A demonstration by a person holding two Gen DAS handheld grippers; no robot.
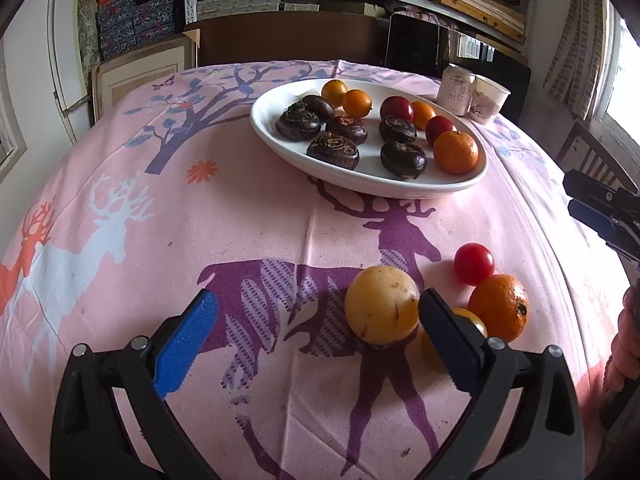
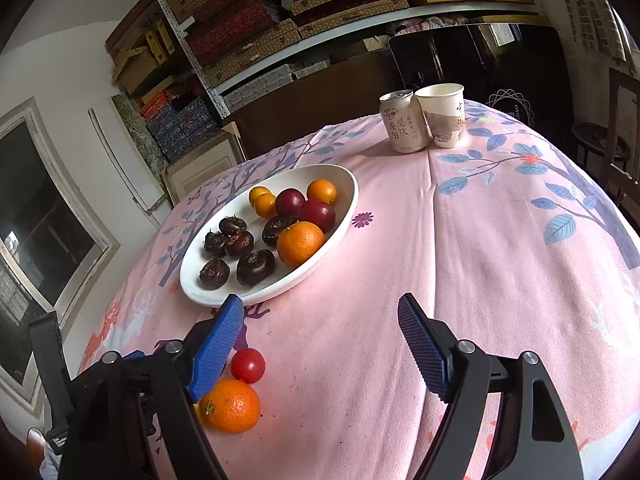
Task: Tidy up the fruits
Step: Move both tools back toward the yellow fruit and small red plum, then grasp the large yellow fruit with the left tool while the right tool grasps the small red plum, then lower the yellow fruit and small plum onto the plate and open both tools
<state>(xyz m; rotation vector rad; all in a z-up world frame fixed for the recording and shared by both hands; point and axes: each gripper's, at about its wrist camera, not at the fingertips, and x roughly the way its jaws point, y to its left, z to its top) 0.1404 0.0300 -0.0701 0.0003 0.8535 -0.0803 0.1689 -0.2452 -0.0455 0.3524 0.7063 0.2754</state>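
Note:
A white oval plate [image 1: 269,127] at the far side of the pink tablecloth holds several dark water chestnuts, small oranges, red fruits and a mandarin. Near me a large yellow fruit [image 1: 382,310] lies on the cloth between the wide-open jaws of my left gripper [image 1: 320,300], close to the right finger; the pads do not press it. A cherry tomato [image 1: 474,263], a mandarin [image 1: 498,306] and a small yellow fruit [image 1: 476,322], half hidden, lie beyond that finger. My right gripper [image 2: 320,304] is open over bare cloth, with the tomato [image 2: 248,365] and mandarin [image 2: 231,405] left of it.
A drink can [image 2: 404,124] and a paper cup [image 2: 442,116] stand together at the table's far edge behind the plate [image 2: 352,196]. Shelves of boxes fill the back wall. A wooden chair [image 1: 592,160] stands off the right side. A person's hand [image 1: 626,344] shows at the right edge.

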